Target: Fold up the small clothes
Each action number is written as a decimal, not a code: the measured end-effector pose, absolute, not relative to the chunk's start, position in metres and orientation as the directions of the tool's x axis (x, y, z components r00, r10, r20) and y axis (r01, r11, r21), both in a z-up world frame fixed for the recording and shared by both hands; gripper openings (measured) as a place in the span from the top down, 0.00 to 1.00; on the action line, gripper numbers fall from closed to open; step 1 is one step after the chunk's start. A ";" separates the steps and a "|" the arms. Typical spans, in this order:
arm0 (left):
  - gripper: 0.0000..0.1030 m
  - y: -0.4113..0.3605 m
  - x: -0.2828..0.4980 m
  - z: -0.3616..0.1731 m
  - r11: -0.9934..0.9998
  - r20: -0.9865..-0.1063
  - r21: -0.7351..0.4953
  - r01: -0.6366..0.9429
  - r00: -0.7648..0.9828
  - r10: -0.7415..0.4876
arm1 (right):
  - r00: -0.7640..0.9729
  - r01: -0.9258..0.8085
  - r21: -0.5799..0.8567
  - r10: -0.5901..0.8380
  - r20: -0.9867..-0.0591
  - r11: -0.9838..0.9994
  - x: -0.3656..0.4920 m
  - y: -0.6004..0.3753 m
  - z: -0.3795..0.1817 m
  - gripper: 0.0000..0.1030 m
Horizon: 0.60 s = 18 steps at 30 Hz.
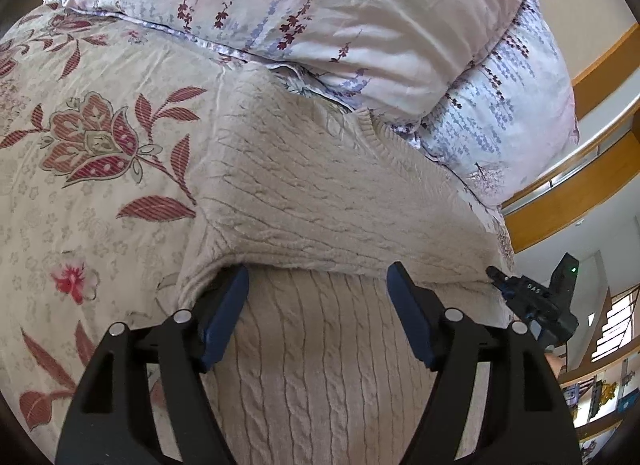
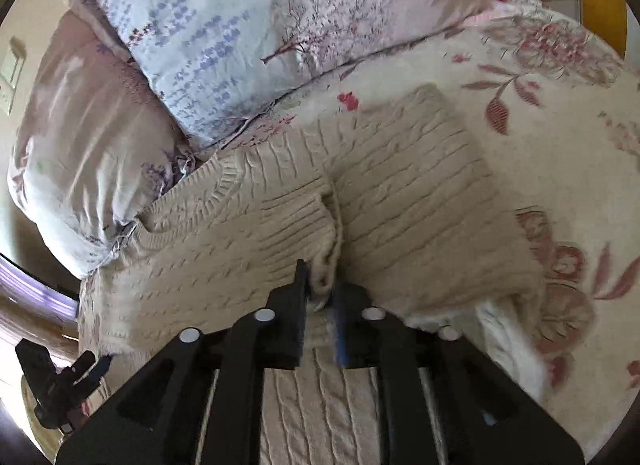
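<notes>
A beige cable-knit sweater (image 1: 320,193) lies partly folded on a floral bedspread (image 1: 92,153). My left gripper (image 1: 318,277) is open, its blue pads (image 1: 224,317) spread either side of the sweater's near fold, one pad tucked under the fold's edge. In the right wrist view the sweater (image 2: 400,193) fills the middle and my right gripper (image 2: 322,285) is shut on a bunched edge of it. The right gripper also shows at the sweater's right edge in the left wrist view (image 1: 520,289). The left gripper shows at the lower left of the right wrist view (image 2: 80,369).
Two floral pillows (image 1: 320,13) lie just behind the sweater, also in the right wrist view (image 2: 240,37). A wooden rail (image 1: 580,193) runs along the bed's right side. Open bedspread lies to the left (image 1: 60,245) and, in the right wrist view, to the right (image 2: 560,145).
</notes>
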<state>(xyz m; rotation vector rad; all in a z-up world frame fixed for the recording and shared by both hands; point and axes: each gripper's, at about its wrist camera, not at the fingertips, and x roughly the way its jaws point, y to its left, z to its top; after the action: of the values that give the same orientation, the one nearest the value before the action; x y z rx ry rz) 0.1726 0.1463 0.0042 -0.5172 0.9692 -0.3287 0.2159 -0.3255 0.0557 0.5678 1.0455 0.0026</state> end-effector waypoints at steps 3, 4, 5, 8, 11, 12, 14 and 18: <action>0.31 0.150 0.157 0.012 0.836 -0.683 -0.544 0.068 0.542 -0.489 | 0.548 0.212 0.465 0.289 -0.785 0.859 0.196 -0.333 0.073 0.48; 0.31 0.153 0.149 0.015 0.839 -0.679 -0.538 0.081 0.548 -0.488 | 0.558 0.187 0.470 0.300 -0.774 0.863 0.186 -0.336 0.079 0.47; 0.31 0.155 0.144 0.017 0.842 -0.679 -0.532 0.086 0.552 -0.485 | 0.559 0.175 0.471 0.306 -0.770 0.865 0.181 -0.338 0.081 0.47; 0.31 0.165 0.122 0.021 0.857 -0.685 -0.507 0.094 0.560 -0.466 | 0.549 0.155 0.486 0.333 -0.766 0.860 0.155 -0.354 0.087 0.47; 0.31 0.173 0.102 0.018 0.863 -0.697 -0.497 0.091 0.550 -0.459 | 0.535 0.176 0.498 0.342 -0.773 0.849 0.129 -0.371 0.083 0.47; 0.31 0.176 0.096 0.016 0.864 -0.701 -0.496 0.088 0.546 -0.458 | 0.533 0.186 0.498 0.339 -0.775 0.847 0.118 -0.376 0.084 0.47; 0.32 0.184 0.079 0.011 0.854 -0.702 -0.515 0.076 0.534 -0.471 | 0.527 0.212 0.501 0.334 -0.782 0.839 0.096 -0.384 0.084 0.47; 0.35 0.193 0.052 0.000 0.820 -0.686 -0.569 0.054 0.520 -0.510 | 0.493 0.239 0.538 0.377 -0.784 0.808 0.061 -0.394 0.076 0.50</action>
<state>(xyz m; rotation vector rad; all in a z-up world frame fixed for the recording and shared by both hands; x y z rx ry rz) 0.0522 0.1931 -0.0001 -0.5240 0.9741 -0.3574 0.0614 -0.3944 0.0757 0.6567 1.0729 0.0908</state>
